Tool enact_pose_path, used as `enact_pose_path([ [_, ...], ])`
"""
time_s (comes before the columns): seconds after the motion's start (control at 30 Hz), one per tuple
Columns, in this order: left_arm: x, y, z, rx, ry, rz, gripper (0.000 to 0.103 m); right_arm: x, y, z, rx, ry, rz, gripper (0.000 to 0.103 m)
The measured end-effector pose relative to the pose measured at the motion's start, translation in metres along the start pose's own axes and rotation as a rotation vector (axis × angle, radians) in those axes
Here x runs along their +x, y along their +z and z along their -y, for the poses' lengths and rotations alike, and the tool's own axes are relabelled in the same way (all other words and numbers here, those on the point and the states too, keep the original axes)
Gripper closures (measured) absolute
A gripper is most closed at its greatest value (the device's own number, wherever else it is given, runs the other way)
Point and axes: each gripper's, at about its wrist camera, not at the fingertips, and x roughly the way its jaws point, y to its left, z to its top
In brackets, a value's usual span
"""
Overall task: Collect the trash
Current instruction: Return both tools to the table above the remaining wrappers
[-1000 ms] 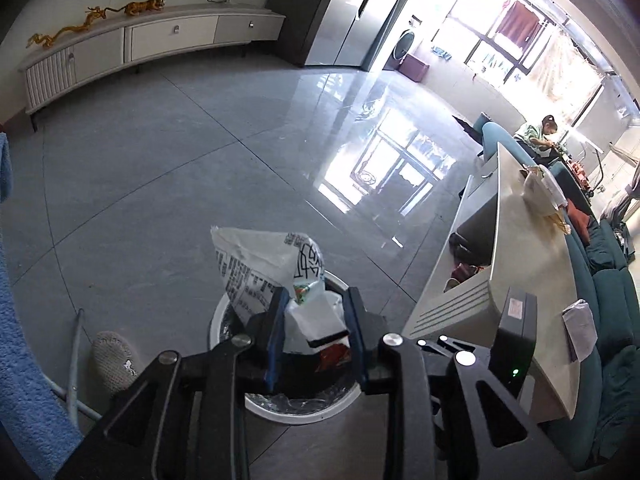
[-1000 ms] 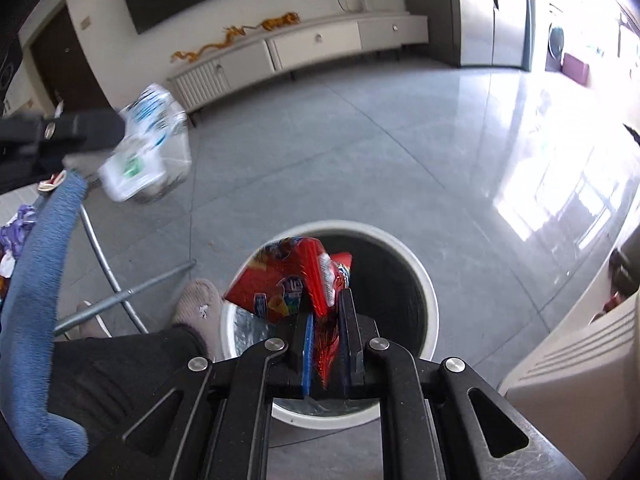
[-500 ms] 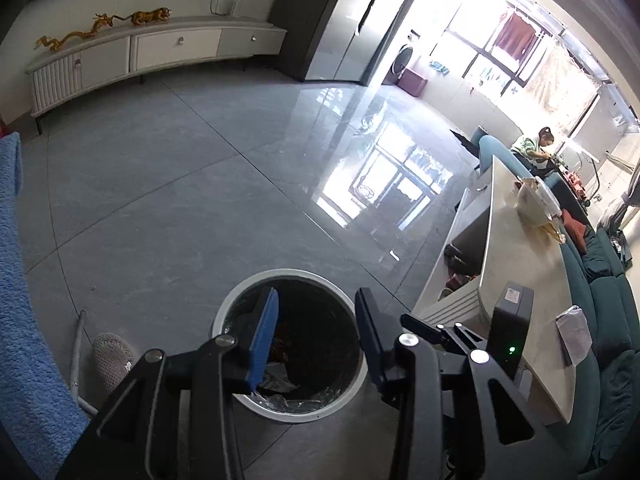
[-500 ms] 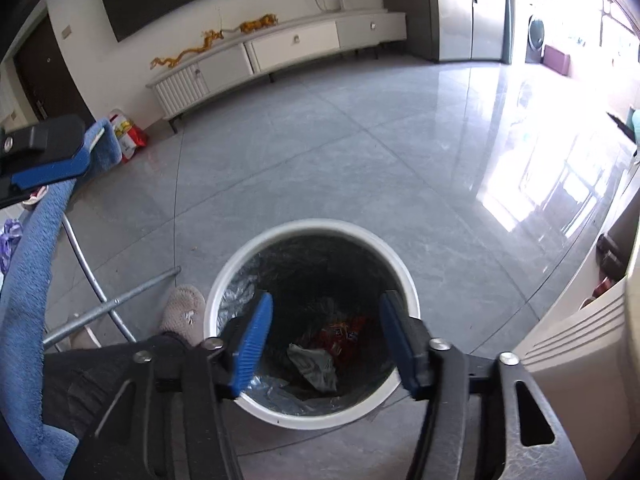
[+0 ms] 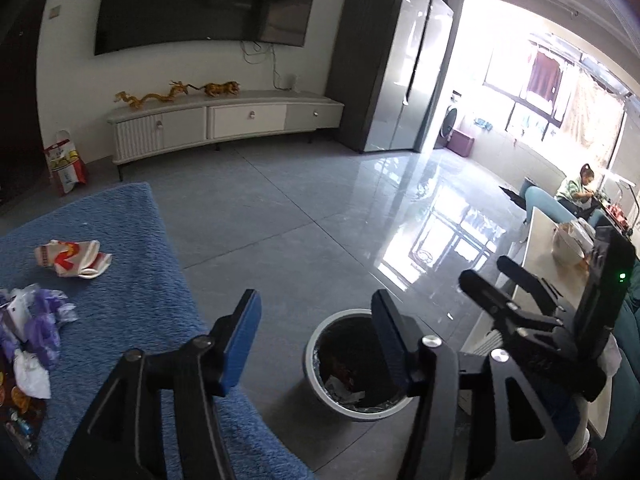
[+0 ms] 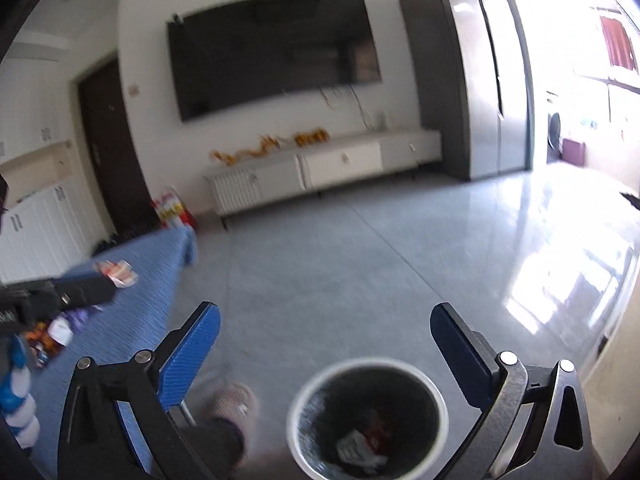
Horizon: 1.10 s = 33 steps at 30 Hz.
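Note:
A white round trash bin [image 5: 318, 384] with a dark liner stands on the grey floor and holds dropped wrappers; it also shows in the right wrist view [image 6: 298, 432]. My left gripper [image 5: 316, 336] is open and empty, raised above the bin. My right gripper [image 6: 326, 344] is open wide and empty, above the bin. A red and white crumpled wrapper [image 5: 72, 258] and purple and white scraps [image 5: 36, 320] lie on the blue cloth-covered table [image 5: 132, 280] to the left. The right gripper also shows at the right of the left wrist view [image 5: 520, 300].
A slippered foot [image 6: 236, 400] is beside the bin. A beige table [image 5: 548, 264] with a bag stands at the right, a teal sofa behind it. A white TV cabinet [image 5: 224, 120], a wall TV and a dark fridge line the far wall.
Both grippers let their wrappers fall into the bin and opened. Both have since lifted and tilted up, so the blue table and far wall have come into view.

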Motion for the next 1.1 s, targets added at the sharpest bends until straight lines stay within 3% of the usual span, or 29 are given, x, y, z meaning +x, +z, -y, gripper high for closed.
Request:
enact_pose_path([
  [0.2,-0.067,-0.012,-0.043,-0.075,0.072,0.084,0.044,-0.041,0.032,-0.053,-0.059,0.134,0.160,0.000],
  [0.4,-0.134,-0.038,-0.092,-0.182,0.140,0.171,0.044,-0.063,0.045,-0.104,-0.132,0.226,0.201,0.000],
  [0.8,-0.207,-0.113,-0.191,-0.429,0.282,0.255,0.044,-0.081,0.030,-0.199,-0.379,0.286,0.114,0.000],
  [0.93,-0.216,-0.144,-0.231,-0.528,0.338,0.245,0.044,-0.067,0.021,-0.228,-0.435,0.314,0.060,0.000],
  [1.1,-0.204,-0.174,-0.273,-0.642,0.317,0.202,0.044,-0.032,0.001,-0.250,-0.499,0.348,-0.037,0.000],
])
